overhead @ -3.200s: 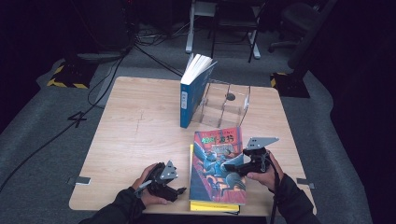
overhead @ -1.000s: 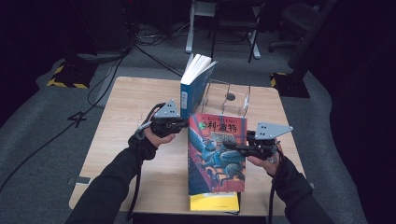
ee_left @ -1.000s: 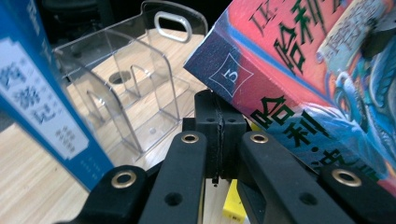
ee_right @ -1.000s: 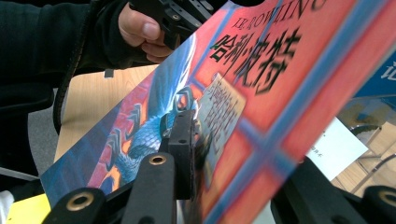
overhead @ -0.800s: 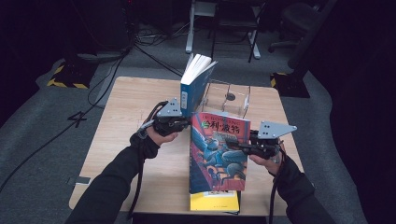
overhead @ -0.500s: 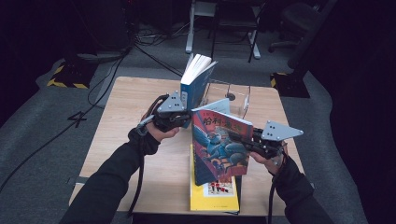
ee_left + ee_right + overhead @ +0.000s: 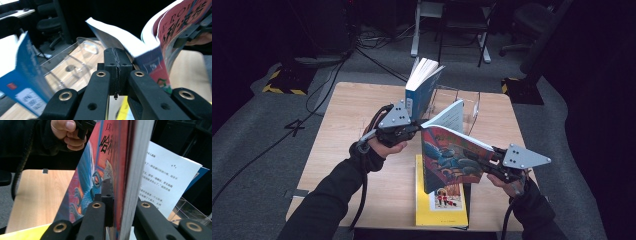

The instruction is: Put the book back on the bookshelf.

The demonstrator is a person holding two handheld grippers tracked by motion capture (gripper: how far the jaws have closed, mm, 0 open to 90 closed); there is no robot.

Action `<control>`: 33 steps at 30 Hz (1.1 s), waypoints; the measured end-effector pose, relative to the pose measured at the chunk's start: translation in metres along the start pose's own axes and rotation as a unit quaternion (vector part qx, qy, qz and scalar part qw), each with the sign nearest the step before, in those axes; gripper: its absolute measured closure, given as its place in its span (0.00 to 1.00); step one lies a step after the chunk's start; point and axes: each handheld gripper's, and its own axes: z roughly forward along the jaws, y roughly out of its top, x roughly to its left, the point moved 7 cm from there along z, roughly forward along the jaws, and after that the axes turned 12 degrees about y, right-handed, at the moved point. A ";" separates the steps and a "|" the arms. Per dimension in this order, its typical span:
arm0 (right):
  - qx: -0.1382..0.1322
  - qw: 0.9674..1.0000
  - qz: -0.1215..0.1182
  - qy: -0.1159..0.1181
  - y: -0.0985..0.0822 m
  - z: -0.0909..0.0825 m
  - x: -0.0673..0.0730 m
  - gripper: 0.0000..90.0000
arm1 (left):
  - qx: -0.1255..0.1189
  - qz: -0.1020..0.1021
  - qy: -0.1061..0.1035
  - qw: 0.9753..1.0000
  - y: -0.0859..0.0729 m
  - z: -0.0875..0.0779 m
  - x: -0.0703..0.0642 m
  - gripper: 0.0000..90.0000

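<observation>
You have been raising the red-covered book (image 7: 452, 160) off the yellow book (image 7: 442, 207); your right hand-held gripper (image 7: 492, 159) is clamping its cover, your left hand-held gripper (image 7: 414, 129) pinching its spine corner above the worktop (image 7: 342, 130).

Red book cover (image 7: 100, 170): large Chinese characters, the top one reading 哈; small Latin capitals above, too cut off to read.
Same cover, left gripper view (image 7: 180, 22): "ROW" fragment in capitals, then large dark Chinese characters 利·波特.
Open page (image 7: 162, 180): lines of small Chinese print, too small to read.
Blue book (image 7: 22, 82): white label with Chinese characters, blurred.
Floor mat (image 7: 294, 127): marked "4".
</observation>
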 end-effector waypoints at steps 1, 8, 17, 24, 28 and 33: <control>0.000 1.000 0.000 0.000 0.000 0.000 0.000 0.93 | -0.002 0.002 -0.001 1.000 0.000 -0.001 -0.004 0.98; -0.014 1.000 -0.003 0.002 -0.005 -0.015 0.016 0.93 | -0.011 -0.011 -0.020 1.000 -0.010 -0.008 -0.031 0.91; -0.024 1.000 0.002 0.002 -0.008 -0.022 0.026 0.93 | 0.001 0.004 -0.009 1.000 -0.050 -0.013 -0.055 0.77; -0.024 1.000 -0.001 0.001 -0.008 -0.024 0.029 0.93 | 0.028 -0.001 -0.002 1.000 -0.085 -0.012 -0.067 0.70; -0.025 1.000 0.000 0.001 -0.008 -0.024 0.031 0.93 | 0.051 0.005 0.002 0.999 -0.099 -0.013 -0.073 0.65; -0.028 1.000 0.002 0.003 -0.009 -0.025 0.033 0.92 | 0.073 -0.001 -0.024 0.997 -0.115 -0.012 -0.081 0.58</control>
